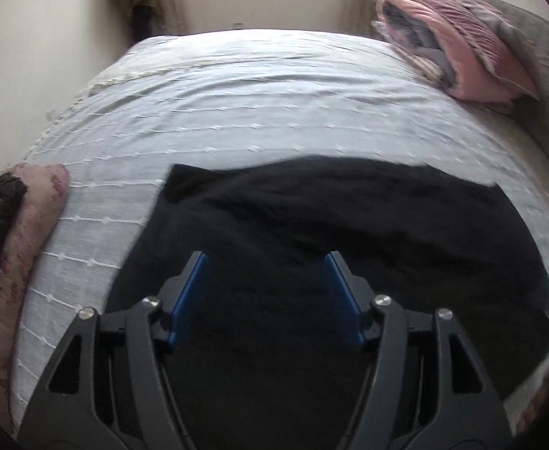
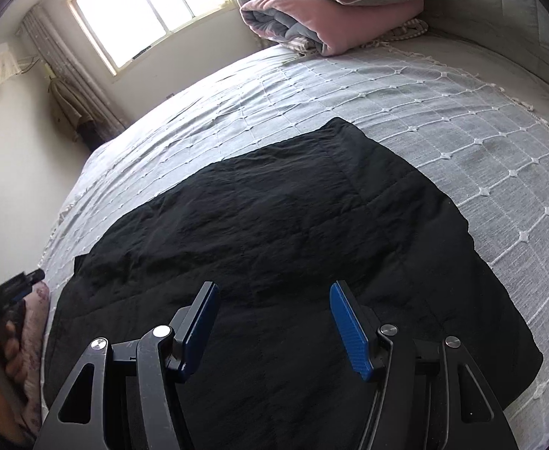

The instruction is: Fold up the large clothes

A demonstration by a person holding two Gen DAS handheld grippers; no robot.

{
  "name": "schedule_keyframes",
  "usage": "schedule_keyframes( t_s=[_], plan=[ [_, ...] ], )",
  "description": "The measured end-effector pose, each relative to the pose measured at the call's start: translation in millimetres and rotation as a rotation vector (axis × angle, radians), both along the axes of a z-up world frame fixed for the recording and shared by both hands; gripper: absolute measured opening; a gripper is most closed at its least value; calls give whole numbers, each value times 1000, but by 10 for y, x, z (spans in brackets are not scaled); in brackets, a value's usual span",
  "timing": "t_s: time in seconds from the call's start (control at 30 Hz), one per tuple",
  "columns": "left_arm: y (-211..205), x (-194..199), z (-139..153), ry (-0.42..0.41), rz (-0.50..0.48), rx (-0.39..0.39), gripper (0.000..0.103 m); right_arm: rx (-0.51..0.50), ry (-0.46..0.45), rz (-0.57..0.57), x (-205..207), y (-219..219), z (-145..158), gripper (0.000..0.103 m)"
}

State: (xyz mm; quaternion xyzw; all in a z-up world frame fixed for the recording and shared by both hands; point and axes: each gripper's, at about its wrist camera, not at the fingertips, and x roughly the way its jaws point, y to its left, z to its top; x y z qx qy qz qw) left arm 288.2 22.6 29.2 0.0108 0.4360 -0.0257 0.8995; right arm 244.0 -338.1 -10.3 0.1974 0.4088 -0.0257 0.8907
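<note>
On the bed (image 2: 462,120), a black garment (image 2: 274,232) lies spread at 6 o'clock; the left gripper (image 1: 265,262) and right gripper (image 2: 272,292) hover spread and empty. Risk: a pinch snagging the bedspread (image 1: 237,105), dragging both.

Pink quilt (image 2: 334,18); window (image 2: 150,7); curtains (image 2: 68,71).

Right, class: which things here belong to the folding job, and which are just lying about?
Job: black garment; left gripper, open; right gripper, open.
Lying about: pink quilt; floral pillow; bedspread; curtains.
</note>
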Motion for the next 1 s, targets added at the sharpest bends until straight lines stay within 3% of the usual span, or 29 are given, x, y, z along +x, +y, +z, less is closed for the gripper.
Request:
schedule_keyframes(
  t_s=[0.07,0.13,0.2,0.27,0.3,0.33,0.37,0.47,0.53,0.67,0.83,0.9,1.0],
  plan=[
    [-410,-336,-100,31,-120,-4,66,2,-3,-5,-45,-5,-5,62],
    [-655,-523,-229,48,-170,-6,66,5,0,-7,-85,-9,-24,62],
    [-802,-585,-427,78,-171,29,66,10,8,-12,-142,-36,-55,62],
    [-913,-500,-821,161,-176,86,68,7,12,-10,-190,-64,-67,62],
    [-875,-467,-930,158,-167,60,70,4,12,-8,-205,-76,-67,63],
    [-816,-447,-962,124,-145,27,78,2,14,-6,-218,-90,-79,63],
    [-784,-415,-974,129,-133,23,83,4,29,-5,-216,-118,-121,64],
    [-711,-312,-919,183,-109,-17,82,65,98,-44,-162,-235,-320,65],
    [-698,-301,-843,185,-87,-11,80,87,94,-53,-155,-239,-328,65],
    [-741,-134,-717,148,-86,33,80,102,57,-25,-198,-186,-228,65],
    [-837,347,-737,175,-59,87,80,119,63,-31,-189,-179,-228,65],
    [-881,510,-870,248,-73,119,81,117,78,-26,-170,-169,-253,65],
    [-904,679,-713,228,-58,128,80,115,86,-31,-167,-181,-260,65]
  ],
)
